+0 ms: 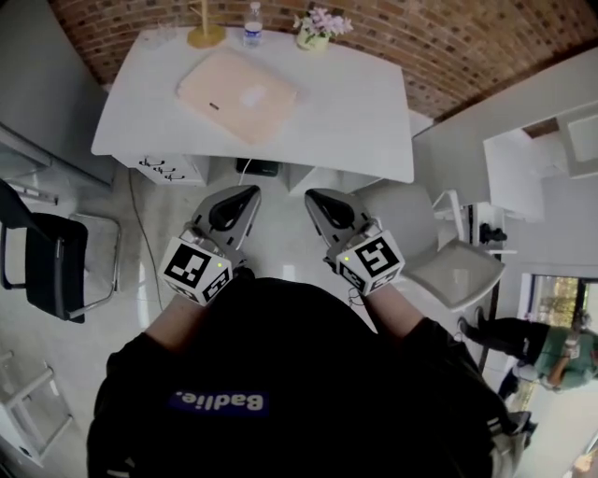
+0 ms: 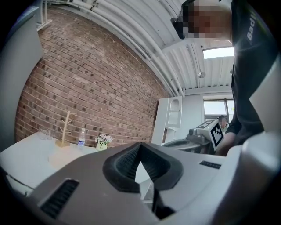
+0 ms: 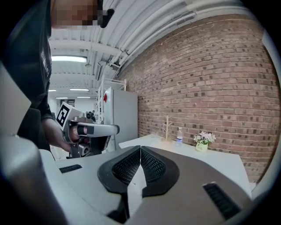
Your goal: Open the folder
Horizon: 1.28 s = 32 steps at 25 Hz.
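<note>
A curved red-brick wall backs a white table [image 1: 374,140], and on the tabletop, towards the table's far left part, lies the pink folder [image 1: 236,93], flat and closed, with nothing touching it. Along the table's far edge by the wall stand a small wooden stand [image 1: 206,28], a water bottle [image 1: 252,25] and a pot of pale flowers [image 1: 318,28]. Both tools hang over the pale floor on the near side of the table, short of its front edge and well apart from the folder. The left gripper [image 1: 249,190] points towards the table with its ribbed black pads [image 2: 125,165] pressed together at the tips; nothing sits between them. The right gripper [image 1: 312,194], just beside it and also aimed at the table, has its pads [image 3: 151,166] closed tip to tip as well, pinching nothing. A black chair [image 1: 56,261] stands off the table's left end and a grey chair [image 1: 458,271] off its right end.
</note>
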Each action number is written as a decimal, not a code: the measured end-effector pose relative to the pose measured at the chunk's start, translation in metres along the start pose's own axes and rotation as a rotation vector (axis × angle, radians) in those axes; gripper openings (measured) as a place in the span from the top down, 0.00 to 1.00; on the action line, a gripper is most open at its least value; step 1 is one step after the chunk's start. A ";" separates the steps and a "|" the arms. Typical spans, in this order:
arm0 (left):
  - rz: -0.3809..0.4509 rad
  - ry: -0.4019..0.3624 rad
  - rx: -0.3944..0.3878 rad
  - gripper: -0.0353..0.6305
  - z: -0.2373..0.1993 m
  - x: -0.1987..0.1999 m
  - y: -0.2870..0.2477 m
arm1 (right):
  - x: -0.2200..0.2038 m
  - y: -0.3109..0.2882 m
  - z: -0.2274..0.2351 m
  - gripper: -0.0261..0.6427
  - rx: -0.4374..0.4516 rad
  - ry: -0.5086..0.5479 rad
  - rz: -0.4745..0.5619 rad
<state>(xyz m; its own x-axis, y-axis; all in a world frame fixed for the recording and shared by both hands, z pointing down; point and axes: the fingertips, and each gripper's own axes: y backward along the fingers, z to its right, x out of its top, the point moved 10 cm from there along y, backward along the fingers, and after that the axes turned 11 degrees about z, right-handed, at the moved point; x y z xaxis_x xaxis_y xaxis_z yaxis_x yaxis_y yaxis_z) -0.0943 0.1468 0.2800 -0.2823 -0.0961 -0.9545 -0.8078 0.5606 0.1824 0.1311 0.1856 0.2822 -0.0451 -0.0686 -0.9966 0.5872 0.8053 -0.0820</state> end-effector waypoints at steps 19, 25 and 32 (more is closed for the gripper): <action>-0.094 0.068 0.081 0.95 -0.150 -0.067 -0.060 | -0.006 -0.137 0.072 0.92 0.007 0.081 -0.081; -0.114 0.011 0.151 0.95 -0.160 -0.104 -0.085 | -0.034 -0.155 0.118 0.92 0.089 0.118 -0.123; -0.133 -0.027 0.306 0.95 -0.190 -0.154 -0.103 | -0.066 -0.184 0.161 0.92 0.221 0.152 -0.171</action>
<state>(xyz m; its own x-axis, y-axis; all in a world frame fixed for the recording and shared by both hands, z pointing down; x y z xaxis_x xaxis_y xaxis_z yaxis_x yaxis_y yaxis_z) -0.0655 -0.0524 0.4532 -0.1673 -0.1658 -0.9719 -0.6425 0.7660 -0.0201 0.1567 -0.0526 0.3635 -0.2688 -0.0901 -0.9590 0.7215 0.6407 -0.2624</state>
